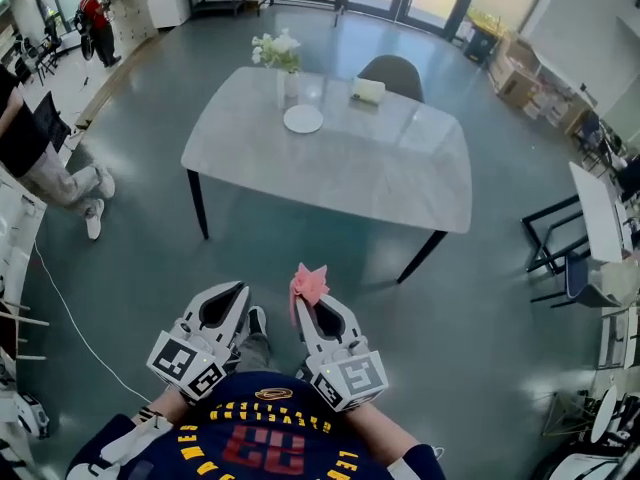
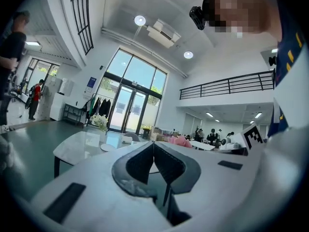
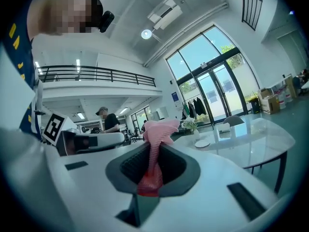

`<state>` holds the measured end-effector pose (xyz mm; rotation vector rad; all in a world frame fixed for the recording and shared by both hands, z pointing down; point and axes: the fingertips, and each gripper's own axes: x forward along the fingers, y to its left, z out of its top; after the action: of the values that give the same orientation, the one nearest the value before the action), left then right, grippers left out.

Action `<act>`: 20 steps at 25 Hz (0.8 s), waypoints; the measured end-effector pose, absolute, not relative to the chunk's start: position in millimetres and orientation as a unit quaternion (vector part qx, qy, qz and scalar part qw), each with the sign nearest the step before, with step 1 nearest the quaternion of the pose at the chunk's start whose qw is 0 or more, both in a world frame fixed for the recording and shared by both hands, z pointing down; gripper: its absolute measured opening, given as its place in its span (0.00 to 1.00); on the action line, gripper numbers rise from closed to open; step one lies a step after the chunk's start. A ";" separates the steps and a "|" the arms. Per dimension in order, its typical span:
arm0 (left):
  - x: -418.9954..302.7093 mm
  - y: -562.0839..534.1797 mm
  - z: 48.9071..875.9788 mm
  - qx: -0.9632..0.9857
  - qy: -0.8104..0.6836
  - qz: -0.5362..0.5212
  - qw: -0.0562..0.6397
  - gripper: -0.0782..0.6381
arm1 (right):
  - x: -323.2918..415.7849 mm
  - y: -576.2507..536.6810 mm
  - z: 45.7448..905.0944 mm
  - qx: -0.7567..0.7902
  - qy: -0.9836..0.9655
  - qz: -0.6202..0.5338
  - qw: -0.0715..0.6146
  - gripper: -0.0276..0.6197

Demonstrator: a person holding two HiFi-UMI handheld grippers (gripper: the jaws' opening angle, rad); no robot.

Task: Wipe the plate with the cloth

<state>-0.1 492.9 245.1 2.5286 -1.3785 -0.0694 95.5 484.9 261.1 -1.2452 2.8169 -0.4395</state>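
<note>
Far left, head view: a bystander's legs (image 1: 62,183) stand on the grey floor, well apart from the table (image 1: 400,183).

Left gripper (image 1: 238,292): low in front of the person's torso, pointing toward the table. The head view gives only its white back. Its own view shows the two jaws pressed together tip to tip, nothing between them.

Plate (image 1: 303,119): white, on the table's far left part, just beside a vase of white flowers (image 1: 283,56). A white box (image 1: 368,90) sits to its right, and a chair (image 1: 392,72) stands behind the table. The plate is well apart from both grippers. In the gripper views it is only a small disc on the tabletop.

Right gripper (image 1: 306,306): beside the left one, jaws clamped on the pink cloth (image 1: 309,282). The head view shows just the tuft above the tips. The right gripper view shows the cloth pinched between the ribbed pads, running down to the jaw base.

Far right, head view: black metal frames (image 1: 555,248) at the edge.
</note>
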 end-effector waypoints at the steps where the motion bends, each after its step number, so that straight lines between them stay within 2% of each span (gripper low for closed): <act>1: -6.7 477.4 243.9 0.873 -0.469 -0.028 0.130 0.12 | 89.7 470.8 261.0 -0.406 0.903 -0.141 0.012 0.10; 7: -54.0 396.9 227.9 0.887 -0.443 -0.048 0.120 0.11 | 45.0 404.5 257.1 -0.430 0.892 -0.139 0.003 0.11; 20: -120.1 295.0 251.7 0.889 -0.423 -0.059 0.165 0.11 | -13.5 315.8 268.1 -0.453 0.878 -0.151 -0.039 0.11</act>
<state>-120.1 295.0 251.7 2.5338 -1.2054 -0.1685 -13.5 315.8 268.1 -1.4612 2.8279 -0.4859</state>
